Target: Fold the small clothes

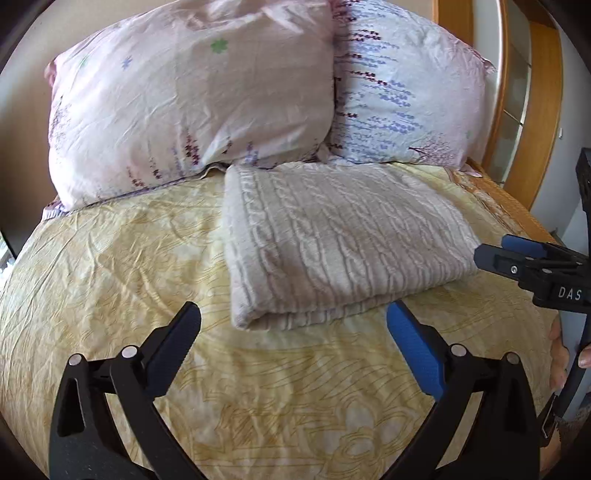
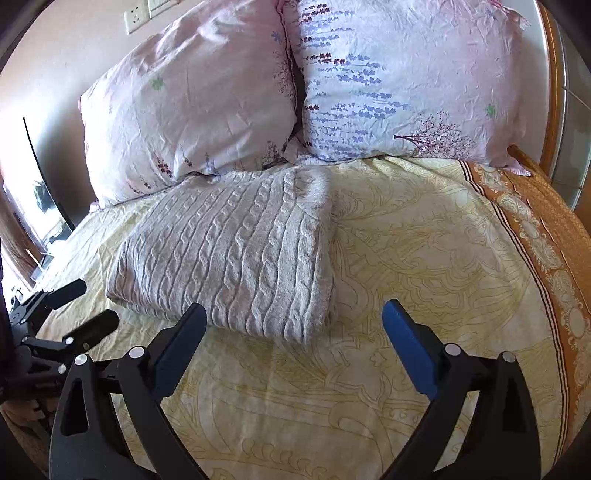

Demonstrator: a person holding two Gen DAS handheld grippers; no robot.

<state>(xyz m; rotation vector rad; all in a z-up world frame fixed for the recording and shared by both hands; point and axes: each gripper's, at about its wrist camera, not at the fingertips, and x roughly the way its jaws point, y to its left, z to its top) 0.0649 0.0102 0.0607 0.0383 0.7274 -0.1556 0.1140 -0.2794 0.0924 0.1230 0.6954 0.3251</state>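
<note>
A folded white cable-knit garment [image 1: 332, 236] lies flat on the yellow patterned bedsheet [image 1: 147, 266], just in front of the pillows; it also shows in the right wrist view [image 2: 236, 251]. My left gripper [image 1: 293, 314] is open and empty, hovering just before the garment's near edge. My right gripper [image 2: 293, 314] is open and empty at the garment's near right corner. The right gripper also shows at the right edge of the left wrist view [image 1: 517, 254], beside the garment. The left gripper shows at the left edge of the right wrist view [image 2: 81, 306].
Two floral pillows [image 1: 192, 107] [image 1: 406, 96] stand against the headboard behind the garment. A wooden bed frame [image 1: 535, 103] curves at the right. An orange patterned border [image 2: 535, 236] runs along the sheet's right side. A wall socket [image 2: 136, 18] is at the upper left.
</note>
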